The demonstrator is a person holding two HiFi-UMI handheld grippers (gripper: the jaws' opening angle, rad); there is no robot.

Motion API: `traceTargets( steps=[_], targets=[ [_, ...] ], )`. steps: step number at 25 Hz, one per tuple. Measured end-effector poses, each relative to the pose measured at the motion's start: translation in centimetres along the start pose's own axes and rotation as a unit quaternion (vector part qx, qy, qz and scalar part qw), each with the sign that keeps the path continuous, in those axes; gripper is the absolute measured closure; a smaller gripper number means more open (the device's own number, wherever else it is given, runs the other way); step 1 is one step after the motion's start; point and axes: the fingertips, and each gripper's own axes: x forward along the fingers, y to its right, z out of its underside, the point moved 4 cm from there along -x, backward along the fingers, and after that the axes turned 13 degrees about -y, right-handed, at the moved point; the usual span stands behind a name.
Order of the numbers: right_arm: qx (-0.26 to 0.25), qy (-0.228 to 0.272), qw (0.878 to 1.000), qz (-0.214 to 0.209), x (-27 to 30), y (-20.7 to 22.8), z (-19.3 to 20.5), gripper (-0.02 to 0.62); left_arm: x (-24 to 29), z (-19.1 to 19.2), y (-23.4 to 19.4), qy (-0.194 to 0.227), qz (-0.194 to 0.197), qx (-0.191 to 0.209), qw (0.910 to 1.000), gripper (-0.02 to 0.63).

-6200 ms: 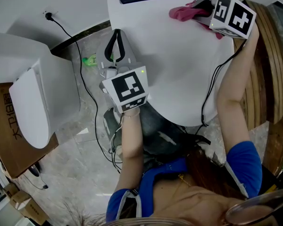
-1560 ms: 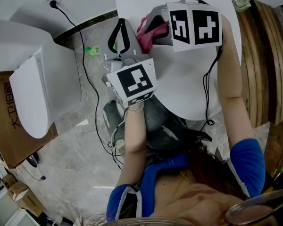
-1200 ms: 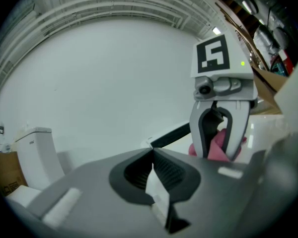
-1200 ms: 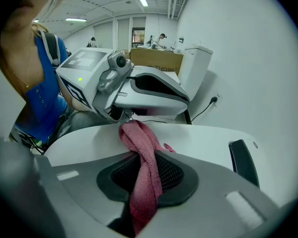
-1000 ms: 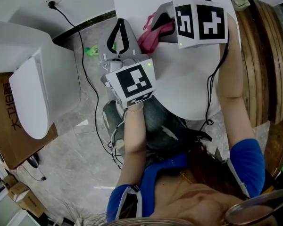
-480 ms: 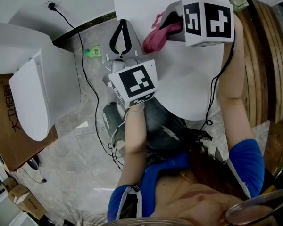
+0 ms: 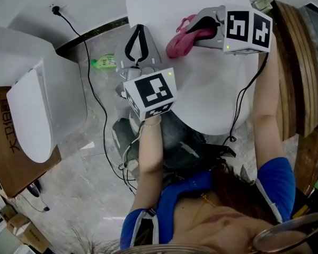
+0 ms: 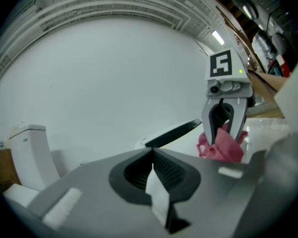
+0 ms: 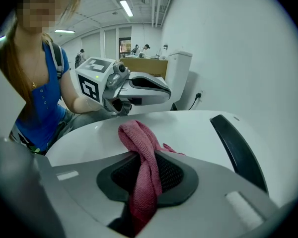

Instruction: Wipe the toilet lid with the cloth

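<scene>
One stroke on: the right gripper [image 7: 200, 29], clamped on the pink cloth [image 7: 181, 40], has dragged it from the left edge of the toilet lid [image 7: 201, 94] inward, so wiping continues; the left gripper [image 7: 136, 36] waits closed, empty

Cloth [image 7: 183, 40] lies on toilet lid [image 7: 206, 97], right of left gripper [image 7: 137, 30].

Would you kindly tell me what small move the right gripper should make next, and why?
Probably drag the cloth toward the person across the toilet lid: the right gripper is shut on it, and it lies on the lid's far left part.
</scene>
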Motion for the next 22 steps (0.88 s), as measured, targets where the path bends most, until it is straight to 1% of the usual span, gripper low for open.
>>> traceTargets(
  steps=[4, 7, 9, 15, 22],
  targets=[
    [0.01, 0.036, 0.999, 0.029, -0.1, -0.2, 0.6, 0.52, 0.0, -0.1, 0.2, 0.002, 0.006, -0.003, 1.0, 0.603],
    [0.027, 0.051, 0.997, 0.054, -0.4, -0.3, 1.3, 0.52, -0.2, -0.3, 0.5, 0.005, 0.014, -0.005, 0.9999, 0.603],
    [0.039, 0.052, 0.996, 0.064, -0.6, -0.4, 1.7, 0.519, -0.5, -0.4, 0.5, 0.008, 0.019, -0.005, 0.9998, 0.603],
    [0.072, 0.055, 0.993, 0.077, -0.9, -0.3, 2.9, 0.52, -1.1, -0.7, 0.7, 0.018, 0.027, 0.0, 0.9995, 0.603],
    [0.096, 0.059, 0.989, 0.097, -1.6, -0.6, 4.6, 0.52, -1.8, -1.2, 1.7, 0.027, 0.042, 0.003, 0.9987, 0.603]
  ],
)
